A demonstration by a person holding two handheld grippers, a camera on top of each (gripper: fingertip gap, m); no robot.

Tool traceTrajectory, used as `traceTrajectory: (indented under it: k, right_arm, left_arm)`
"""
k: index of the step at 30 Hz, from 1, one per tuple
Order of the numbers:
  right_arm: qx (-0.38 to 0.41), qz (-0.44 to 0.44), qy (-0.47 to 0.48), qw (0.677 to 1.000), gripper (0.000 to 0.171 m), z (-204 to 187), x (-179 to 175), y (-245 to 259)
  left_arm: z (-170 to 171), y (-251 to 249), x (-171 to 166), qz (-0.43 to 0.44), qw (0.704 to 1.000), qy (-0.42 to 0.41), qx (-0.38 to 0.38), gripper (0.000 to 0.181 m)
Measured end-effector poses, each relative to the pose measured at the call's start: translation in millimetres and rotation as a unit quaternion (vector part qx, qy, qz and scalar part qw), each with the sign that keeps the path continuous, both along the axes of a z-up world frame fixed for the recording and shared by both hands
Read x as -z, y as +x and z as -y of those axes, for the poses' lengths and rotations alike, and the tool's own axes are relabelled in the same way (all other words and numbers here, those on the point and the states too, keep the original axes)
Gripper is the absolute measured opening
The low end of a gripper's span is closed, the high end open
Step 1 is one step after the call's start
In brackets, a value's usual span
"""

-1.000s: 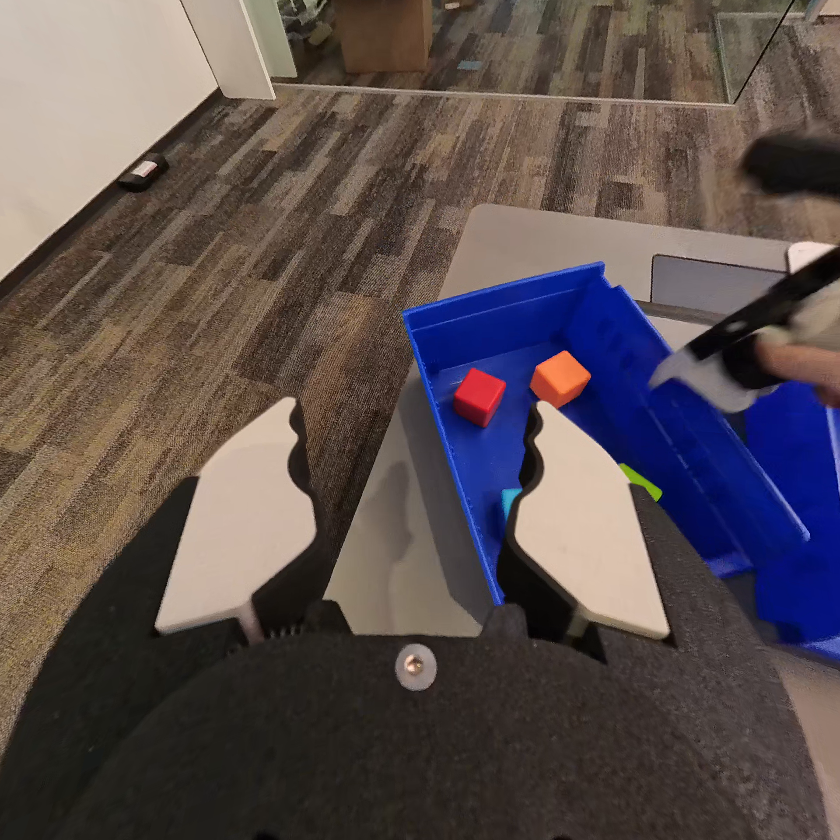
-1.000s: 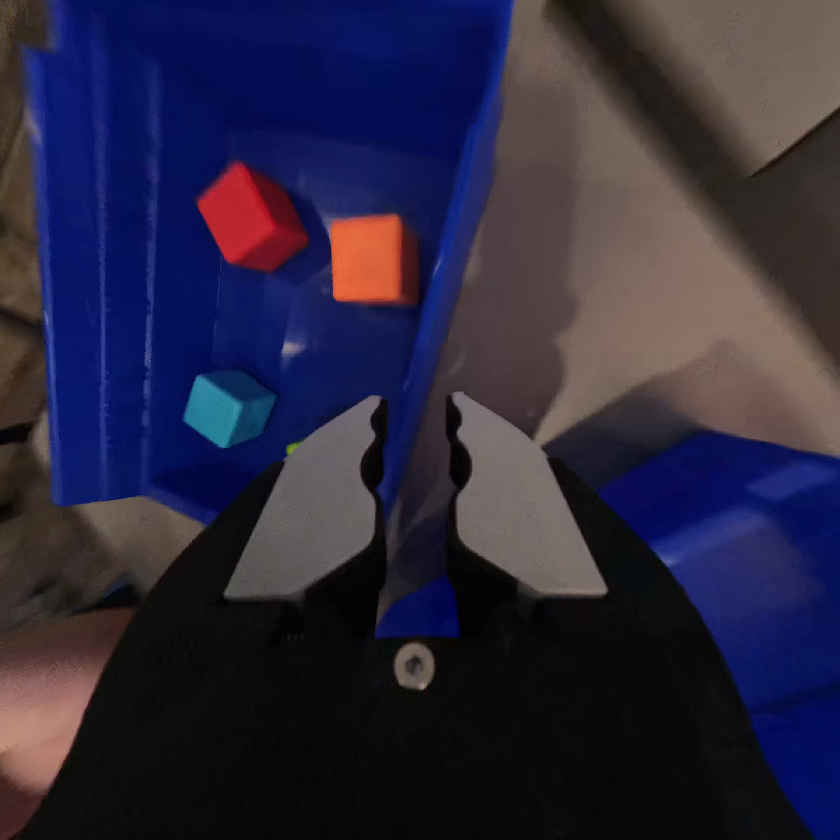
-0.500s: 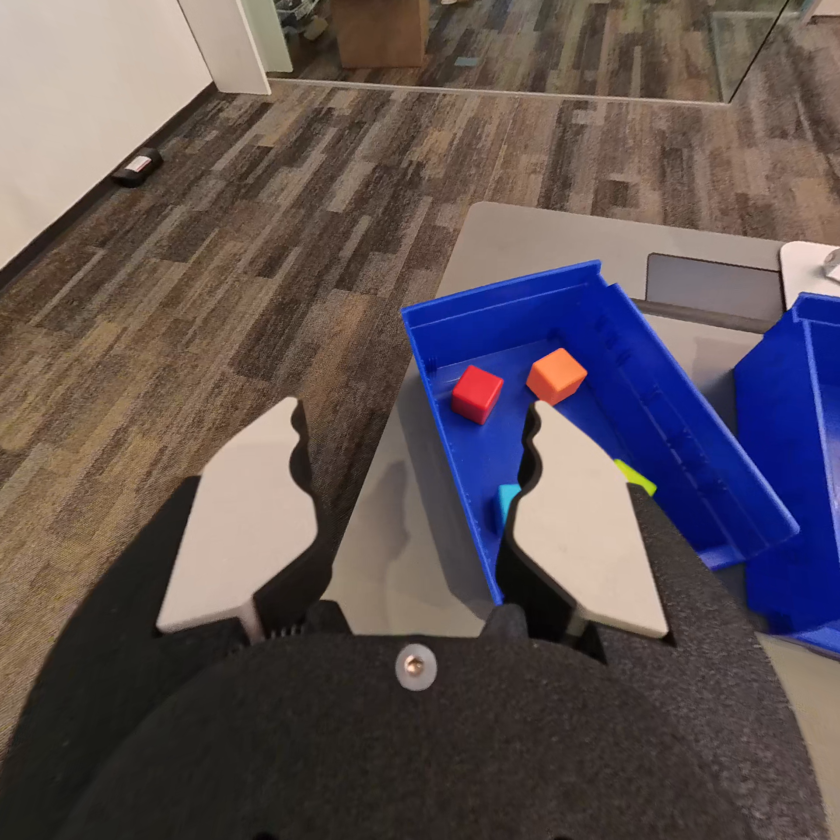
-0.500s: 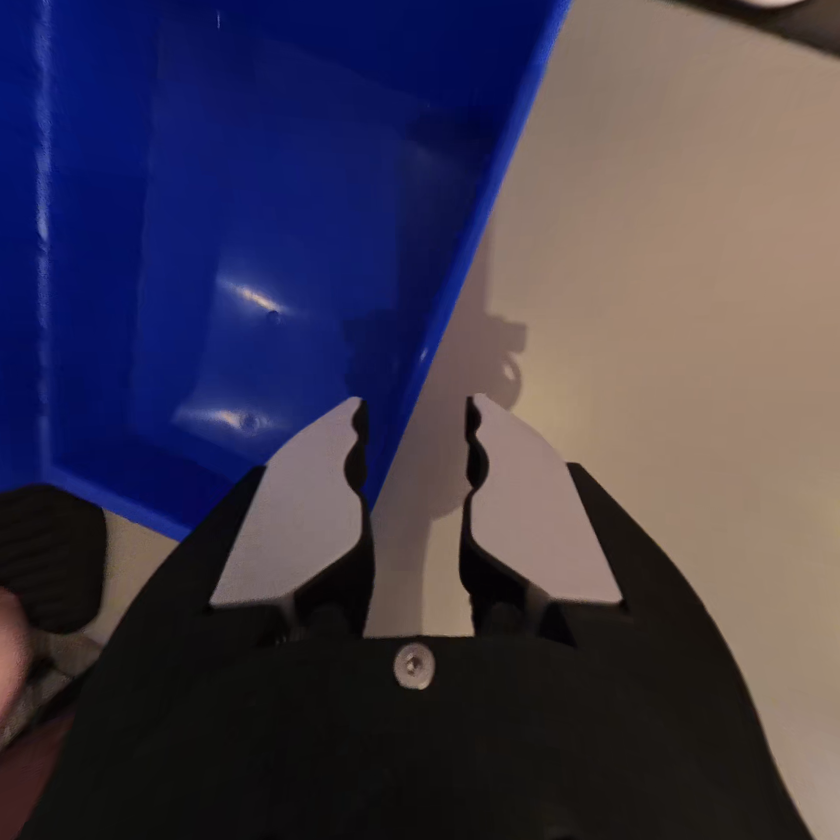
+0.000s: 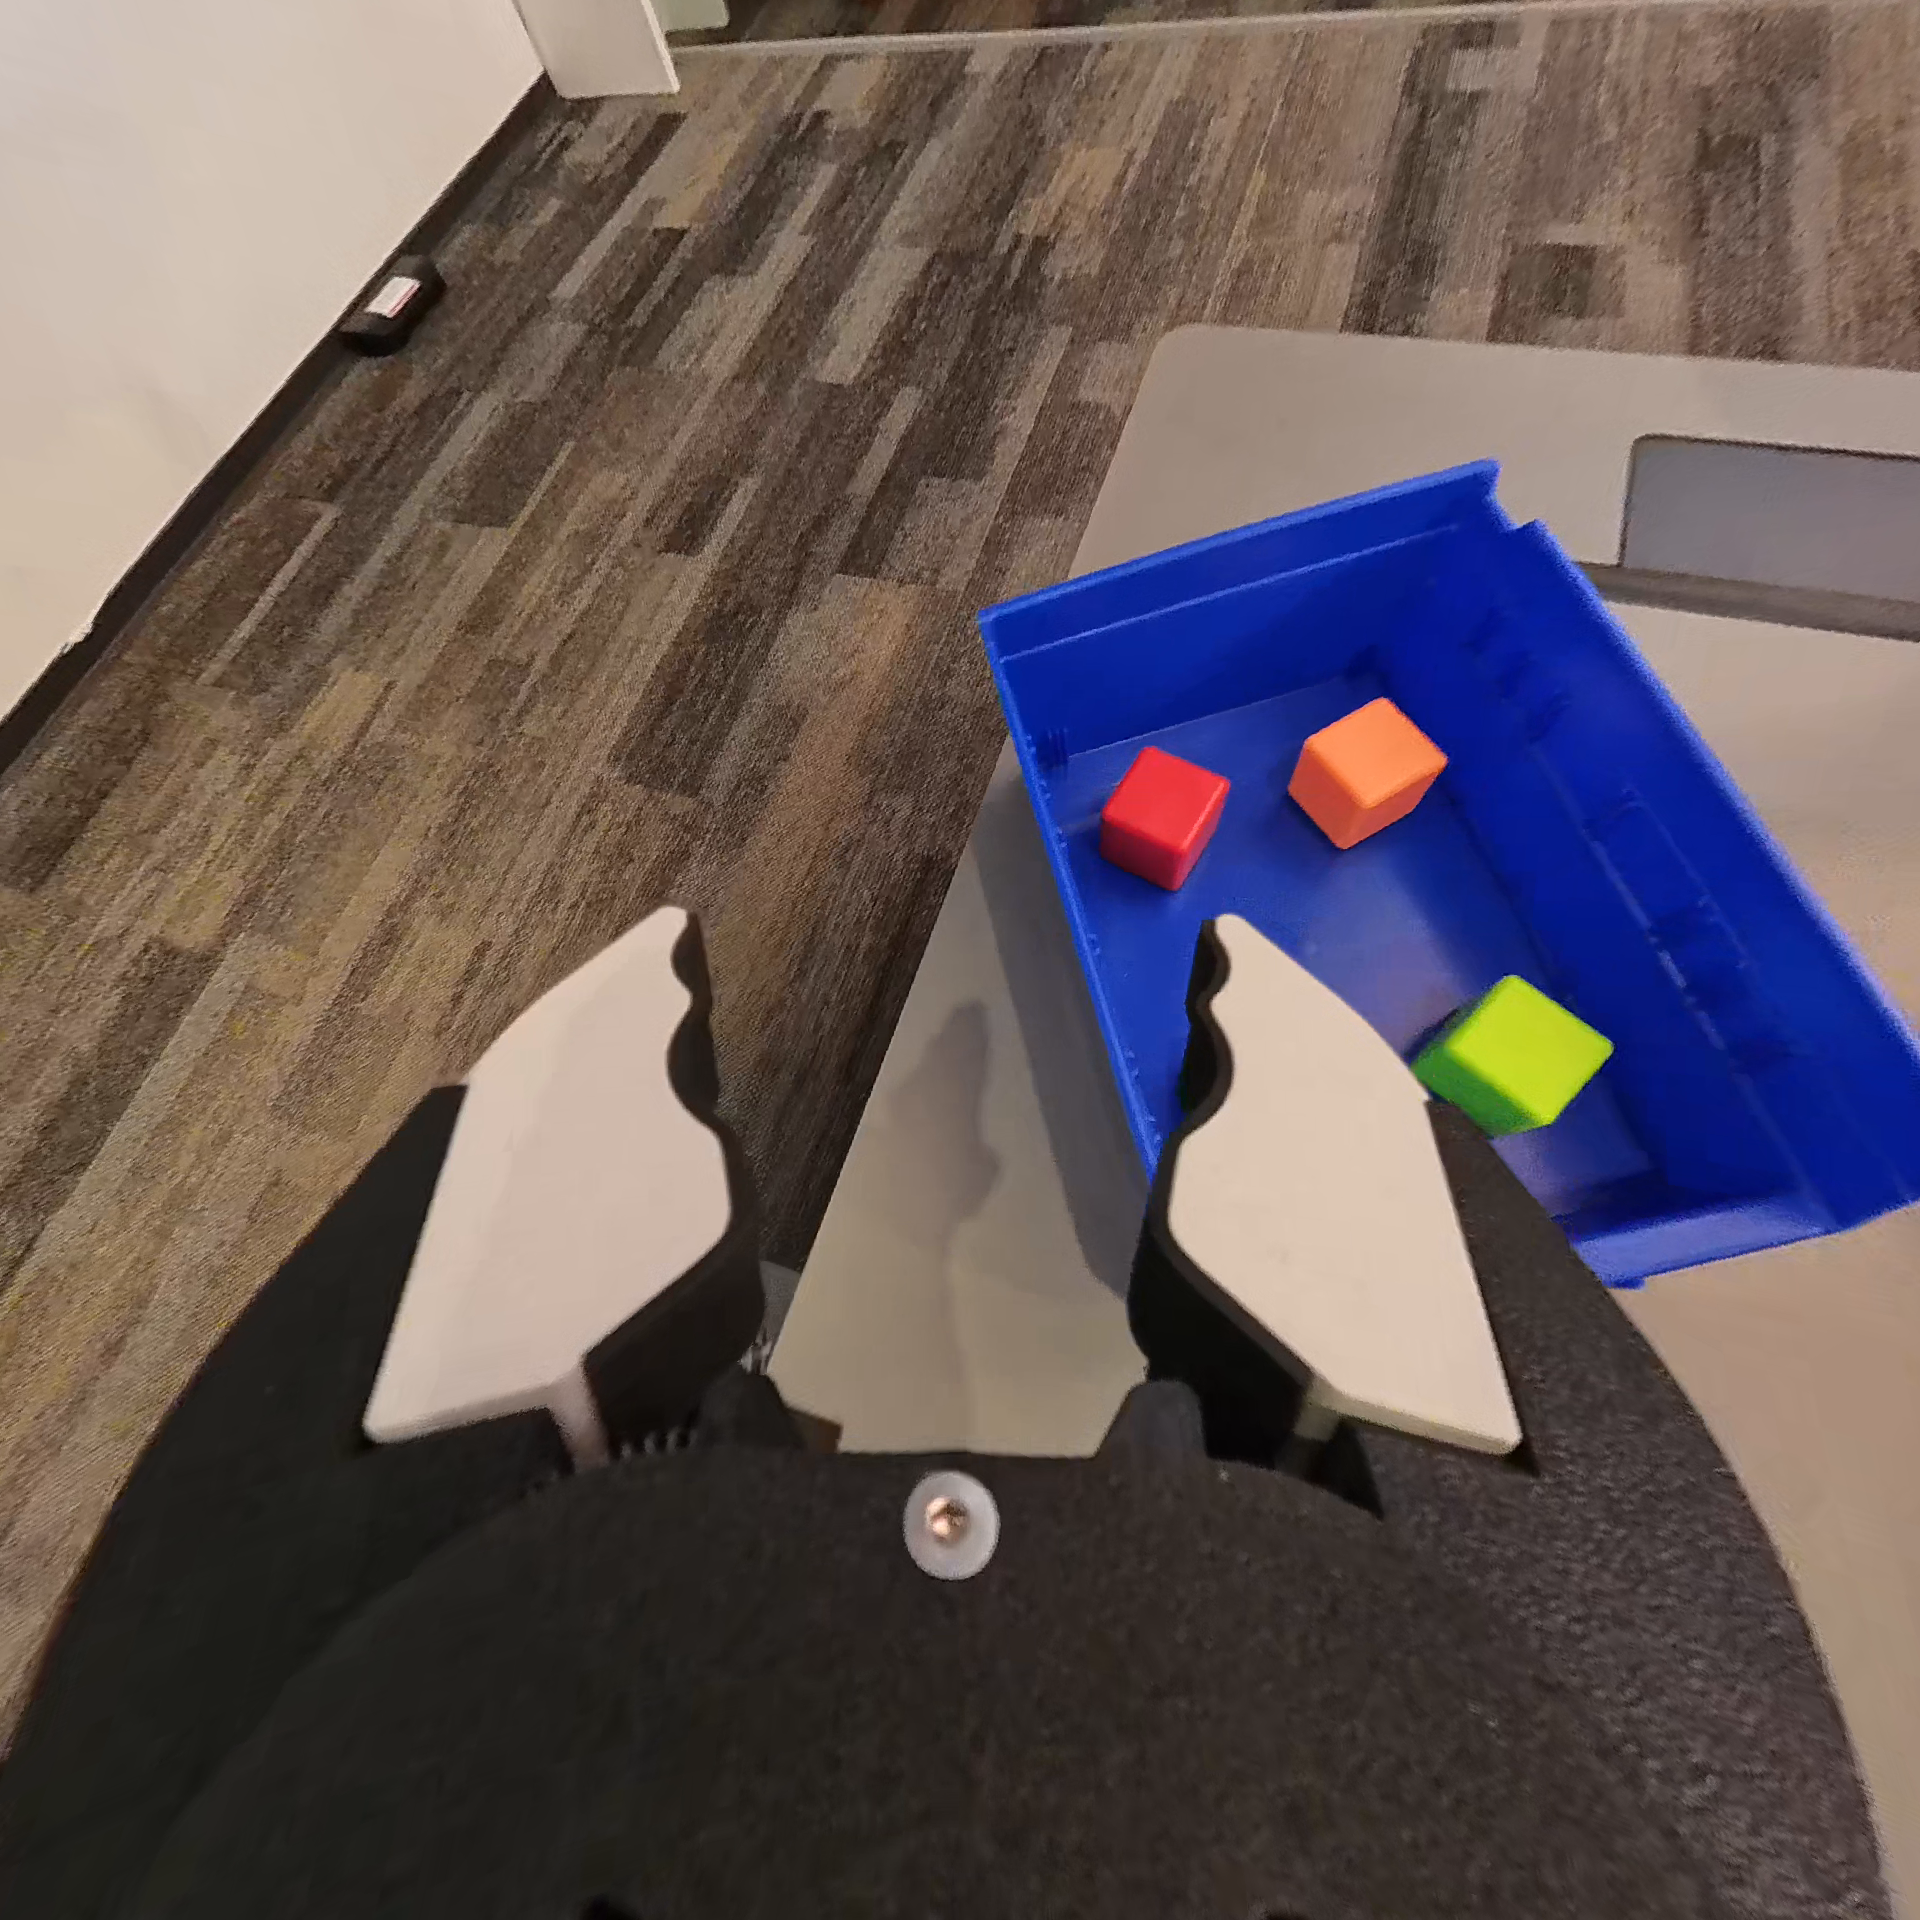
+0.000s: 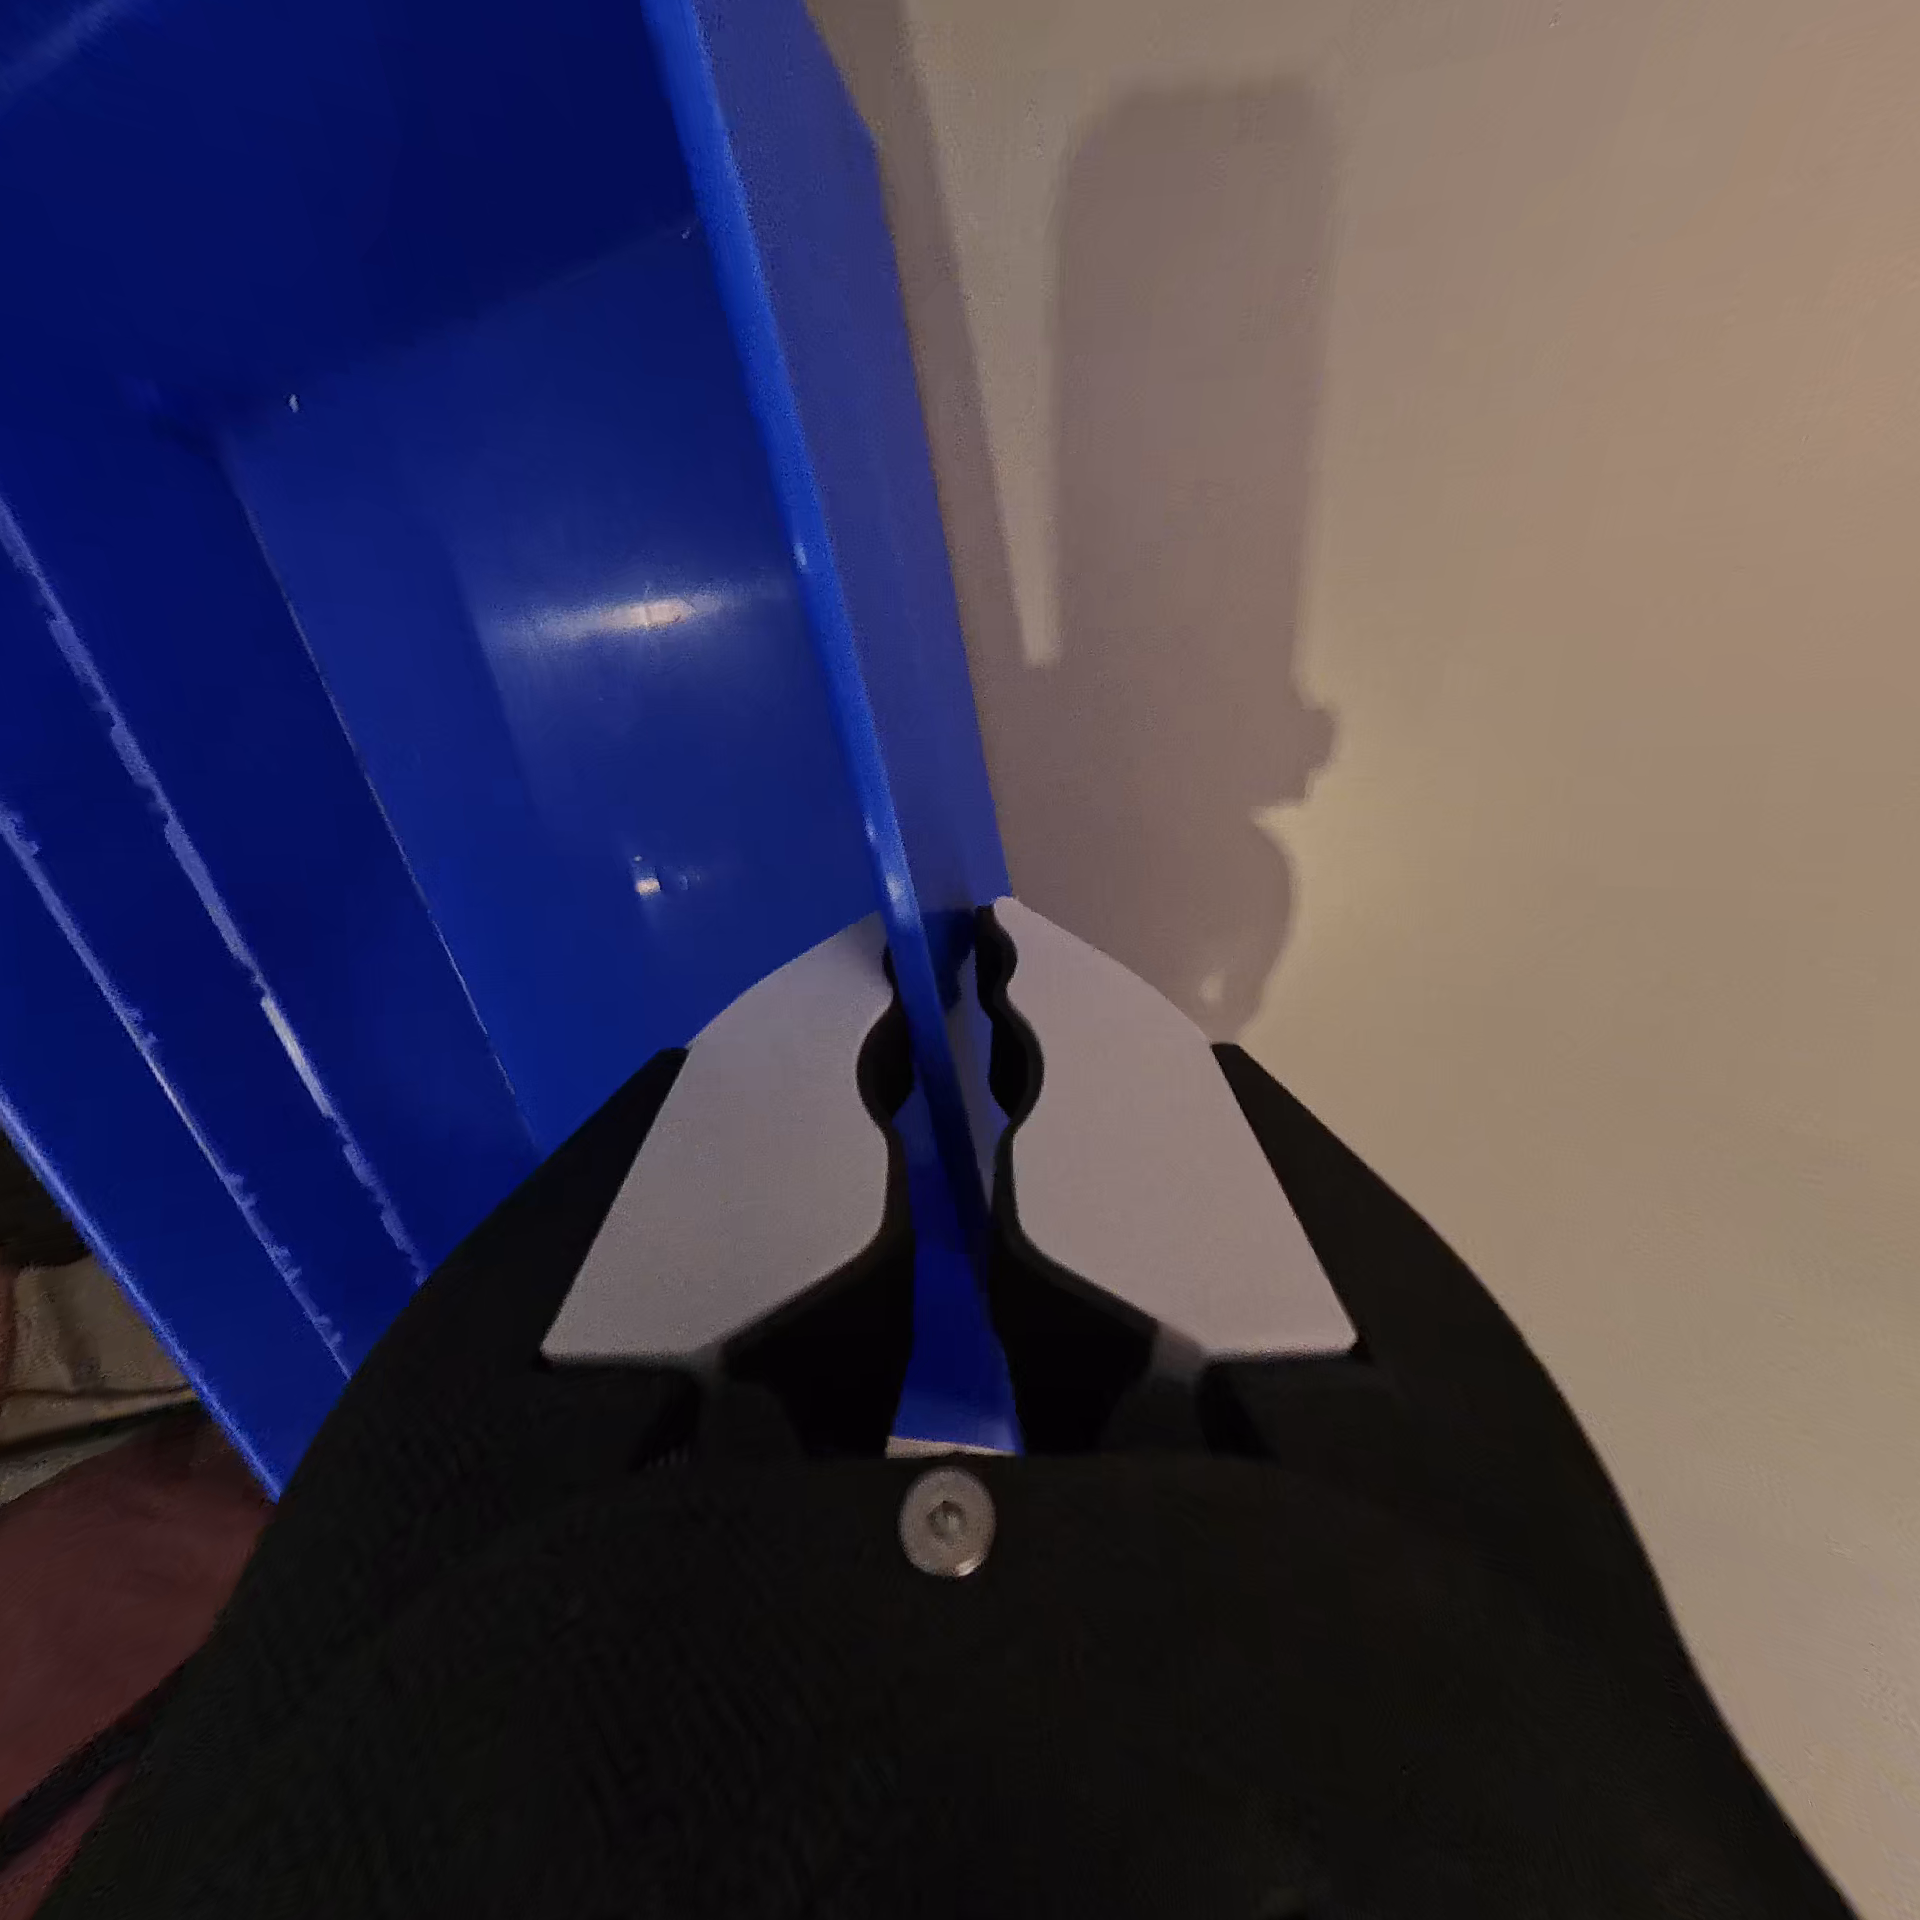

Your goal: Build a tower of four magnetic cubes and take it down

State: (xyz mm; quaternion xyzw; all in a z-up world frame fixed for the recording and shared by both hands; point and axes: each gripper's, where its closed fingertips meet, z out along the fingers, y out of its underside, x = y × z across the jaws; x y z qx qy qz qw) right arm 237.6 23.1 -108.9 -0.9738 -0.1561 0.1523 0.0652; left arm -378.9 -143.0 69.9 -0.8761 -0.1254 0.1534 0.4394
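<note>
A blue bin sits on the grey table and holds a red cube, an orange cube and a green cube. My left gripper is open and empty, hovering over the bin's near left corner, with its right finger over the bin's inside. My right gripper is shut on the side wall of a second, empty blue bin. One finger is inside the wall and one is outside.
The table's left edge drops to a wood-pattern floor. A dark rectangular panel is set in the table behind the cube bin. Bare table lies right of the empty bin. Some 65 cm of space lies between my two pairs of fingers.
My right gripper left the cube bin's wall, moved to the empty bin and closed on its side wall. My left gripper moved closer to the cube bin. The green cube now shows fully.
</note>
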Motion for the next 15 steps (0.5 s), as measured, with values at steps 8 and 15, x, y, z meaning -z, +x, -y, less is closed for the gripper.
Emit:
traceTrajectory:
  k: [8,15]
  right_arm:
    - [0.096,0.024,0.0,0.995,0.01,4,2,156]
    - [0.157,0.034,0.0,0.987,0.009,7,3,242]
  left_arm:
    - [-4,2,-3,-0.026,0.999,-0.014,-0.019,0.086]
    - [-13,4,-1,-0.04,0.998,-0.028,-0.034,0.086]
